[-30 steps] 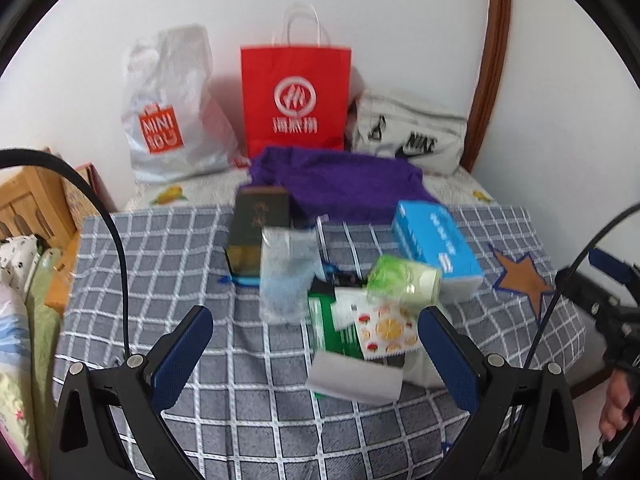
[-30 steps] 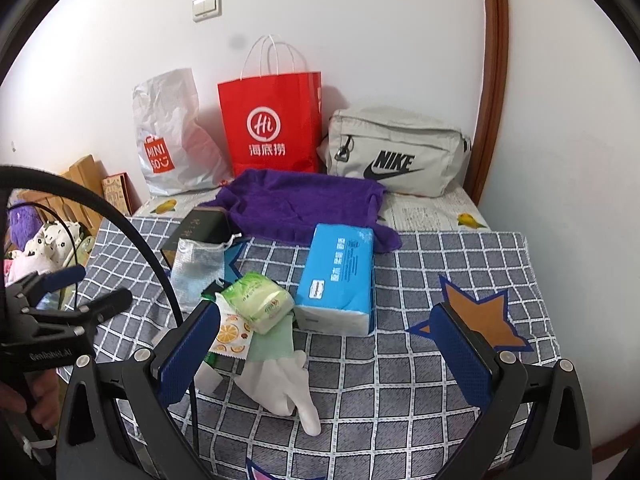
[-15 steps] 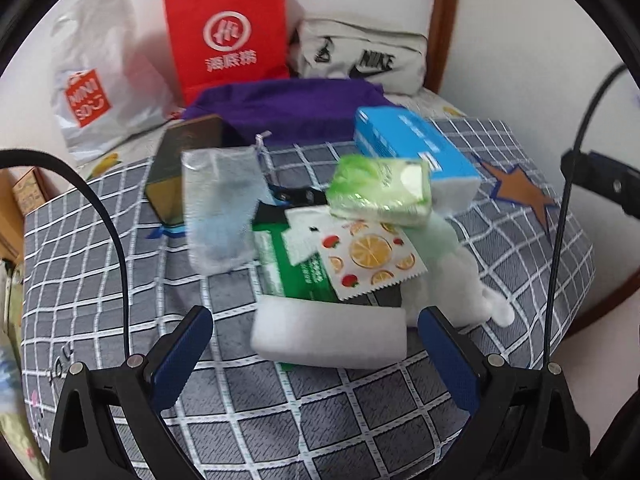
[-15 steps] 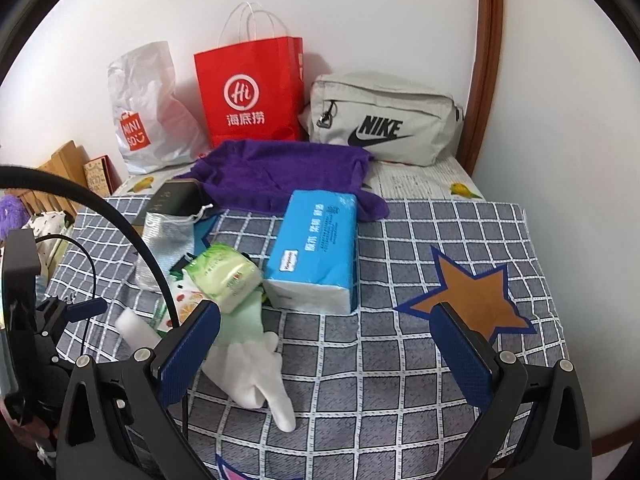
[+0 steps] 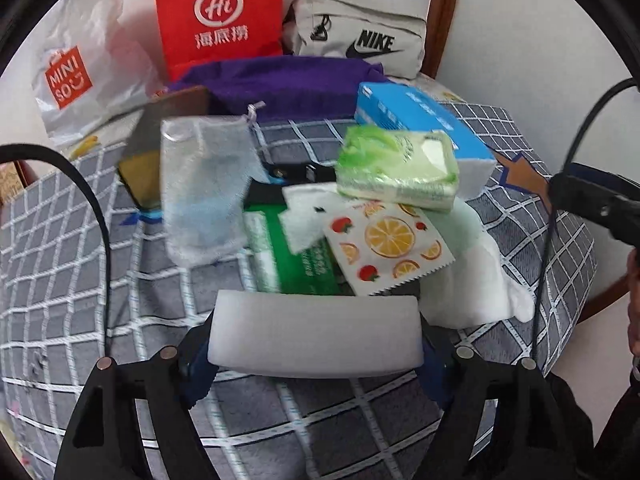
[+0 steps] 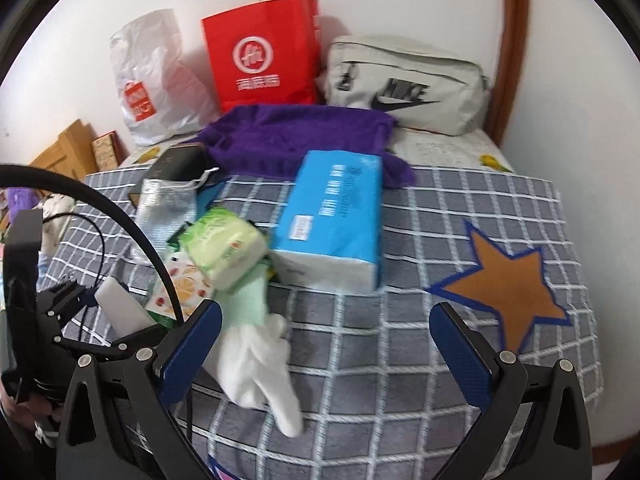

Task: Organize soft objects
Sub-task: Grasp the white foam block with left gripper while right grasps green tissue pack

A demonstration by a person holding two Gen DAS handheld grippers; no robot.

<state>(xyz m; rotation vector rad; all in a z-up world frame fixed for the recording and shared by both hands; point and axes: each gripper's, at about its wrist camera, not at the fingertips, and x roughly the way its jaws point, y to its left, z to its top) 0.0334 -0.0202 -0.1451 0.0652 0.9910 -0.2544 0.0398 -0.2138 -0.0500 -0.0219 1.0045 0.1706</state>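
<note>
Both wrist views angled down, close, sharing checked cloth (image 5: 100, 280) clutter

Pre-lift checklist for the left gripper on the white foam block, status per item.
1. White foam block sits between the left gripper fingers: ok.
2. Jaws closing; pads firmly pressing the block: cannot tell.
3. Block free of the fruit-print packet behind it: ok.
4. Right gripper open, nothing between its fingers: ok.
5. White glove clear of the right gripper: not ok, it lies beside one finger.
</note>
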